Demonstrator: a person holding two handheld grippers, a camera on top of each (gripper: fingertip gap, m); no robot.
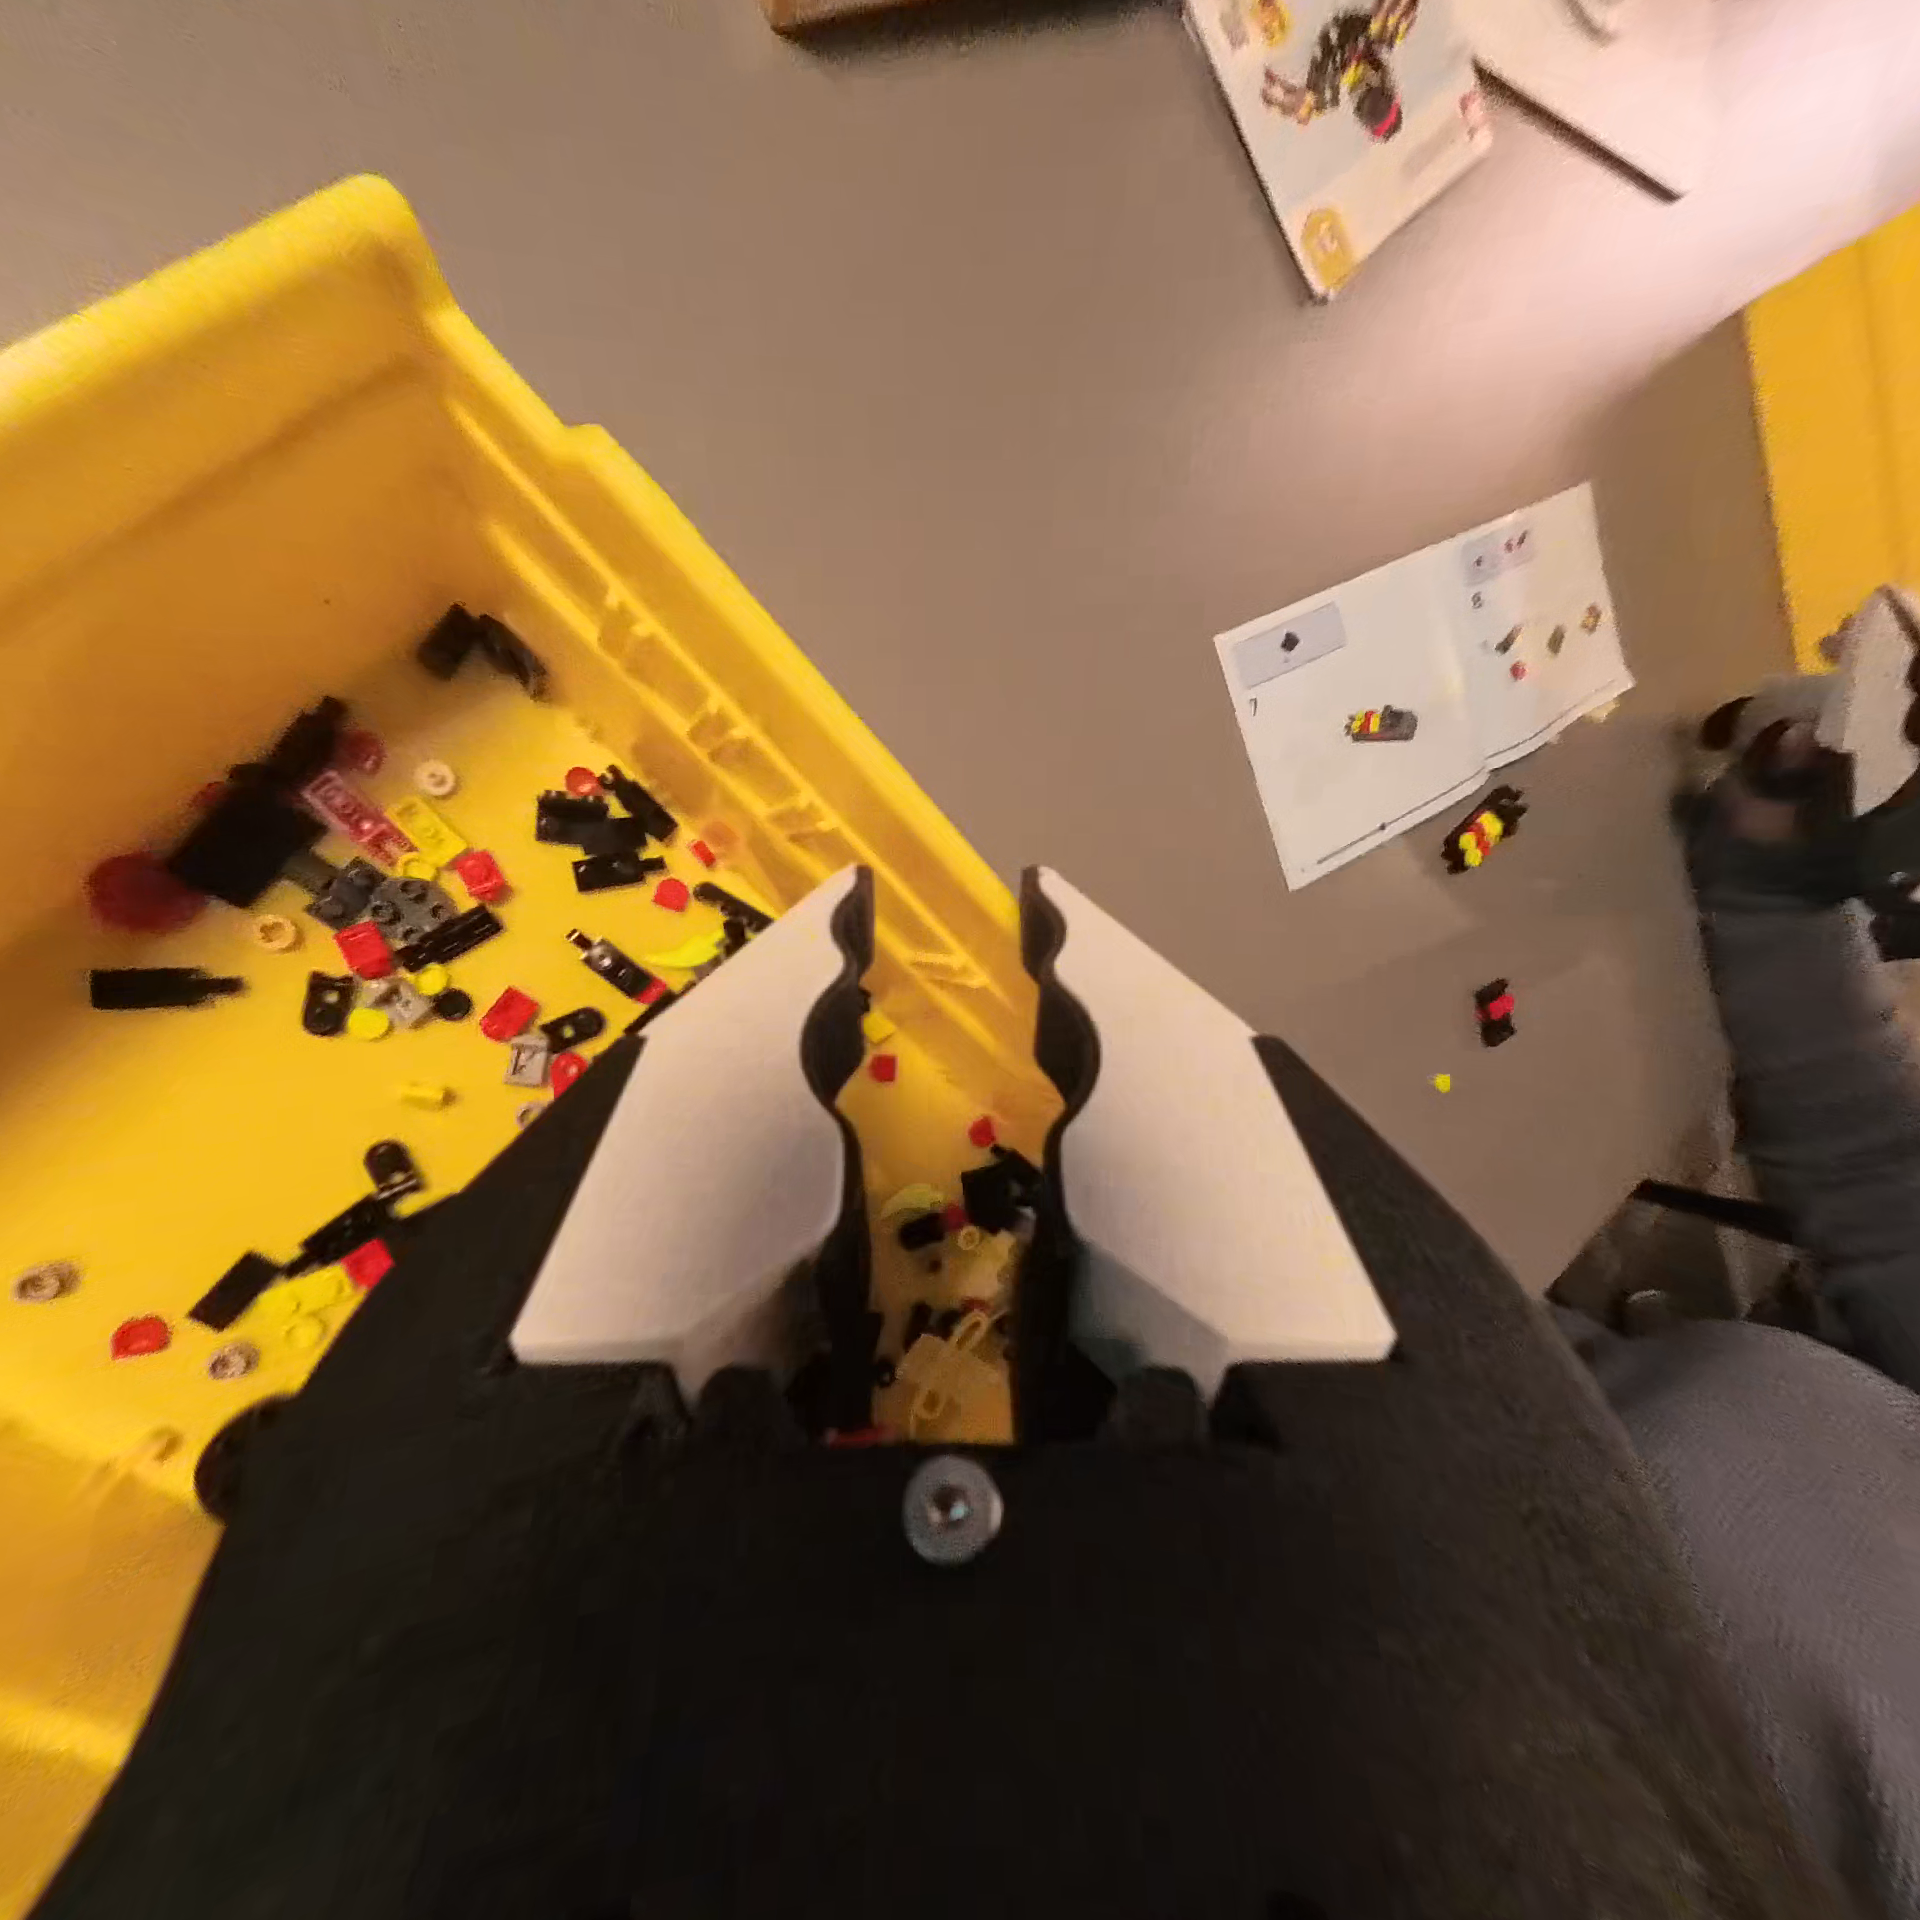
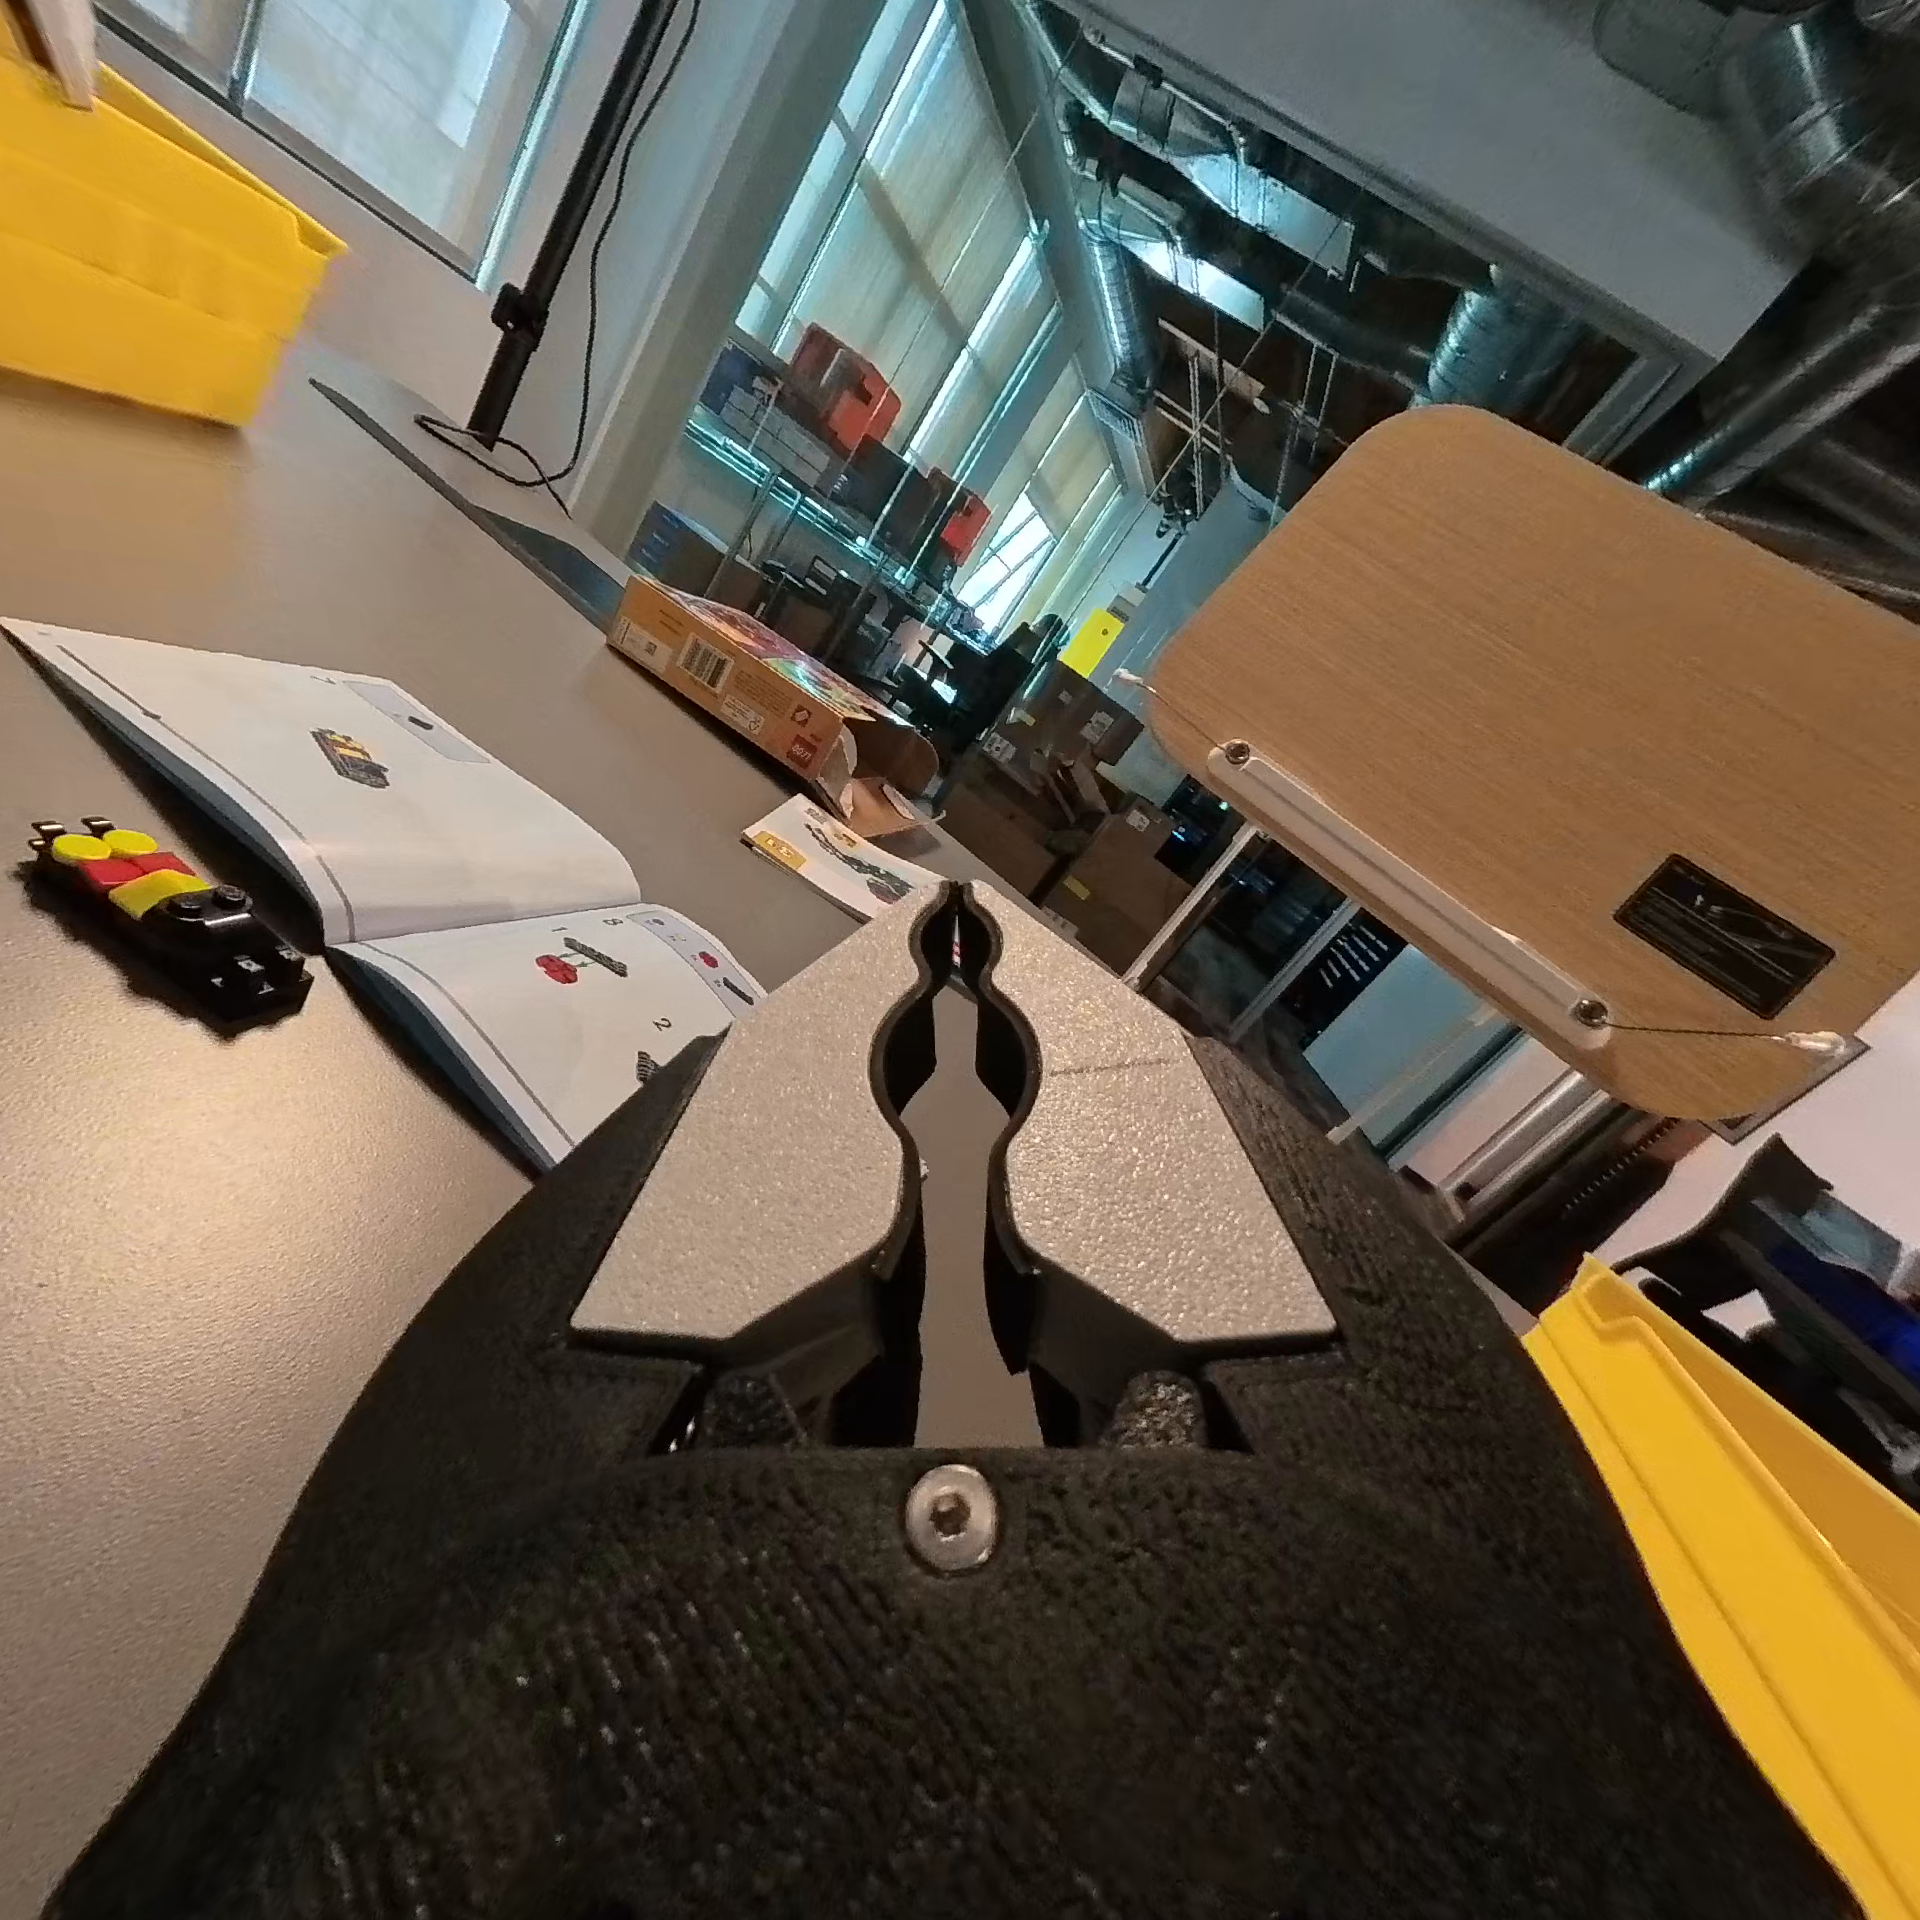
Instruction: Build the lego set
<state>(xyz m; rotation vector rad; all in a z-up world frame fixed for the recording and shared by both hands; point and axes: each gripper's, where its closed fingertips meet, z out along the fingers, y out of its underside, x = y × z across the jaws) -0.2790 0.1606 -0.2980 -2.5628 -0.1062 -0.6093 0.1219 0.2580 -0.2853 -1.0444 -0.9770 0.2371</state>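
Observation:
My left gripper (image 1: 945, 894) is open and empty, hovering over the right side of a yellow bin (image 1: 644, 582) that holds several loose black, red, yellow and grey lego pieces (image 1: 416, 914). A partly built black, red and yellow assembly (image 1: 1484, 828) lies on the grey table next to the open instruction booklet (image 1: 1423, 686). It also shows in the right wrist view (image 2: 166, 914), left of the booklet (image 2: 416, 862). My right gripper (image 2: 956, 904) is low over the table right of the booklet, jaws closed tip to tip; I see nothing clearly held. It appears blurred at the far right of the left wrist view (image 1: 1870, 707).
A small black and red piece (image 1: 1494, 1011) and a tiny yellow piece (image 1: 1441, 1083) lie loose on the table. The set's box (image 2: 748, 675) and a leaflet (image 2: 831, 862) lie farther back. More yellow bins (image 2: 135, 260) (image 2: 1766, 1507), a black stand (image 2: 561, 229) and a wooden chair back (image 2: 1558, 727) surround the table. Tip to tip, the grippers are about 40 cm apart.

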